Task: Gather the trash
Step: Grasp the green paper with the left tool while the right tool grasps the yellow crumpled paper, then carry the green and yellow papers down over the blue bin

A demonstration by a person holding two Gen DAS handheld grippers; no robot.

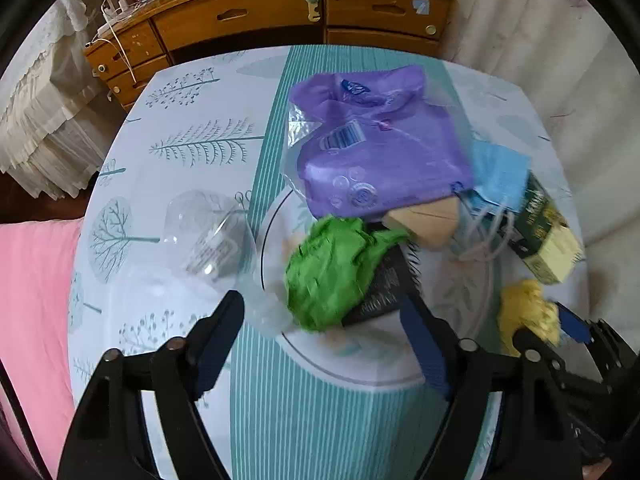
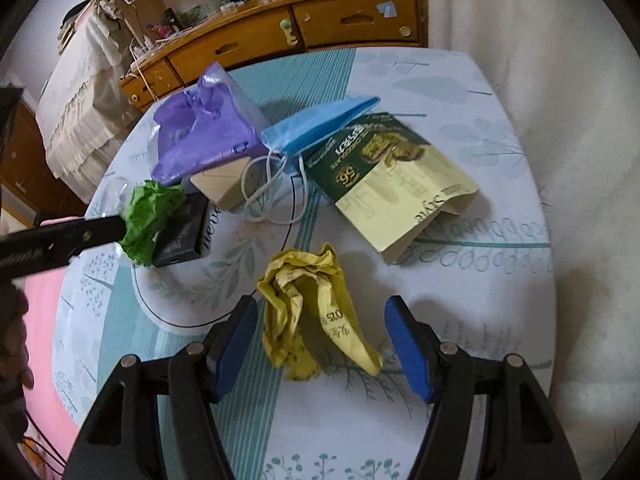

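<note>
Blue-padded fingers of the right gripper (image 2: 320, 344) stand wide apart, pointing down, on either side of a crumpled yellow wrapper (image 2: 312, 312) that lies on the tablecloth; the pads do not press on it, and nothing is held. Beyond the wrapper a dark green and cream pouch (image 2: 396, 184) lies flat, with a blue face mask (image 2: 320, 128) just behind it, its white ear loops trailing onto the tablecloth. Left of the mask sit a small beige box (image 2: 224, 188) and a purple plastic package (image 2: 200, 140). In the left wrist view, the left gripper (image 1: 320, 336) also stands open, its pads flanking a crumpled green paper ball (image 1: 332, 272) without squeezing it; whether the right-hand pad touches the ball is hard to tell through the blur. The ball rests against a black booklet (image 1: 384, 284) on the round printed ring of the cloth. A clear plastic container (image 1: 208, 236) lies just left of the ball, blurred. All of this trash sits on a round table (image 1: 180, 140) covered with a white cloth printed with trees and a teal striped band. Behind the table stands a wooden dresser (image 1: 280, 12), with white curtains to the right and a pink cover at the left edge.
</note>
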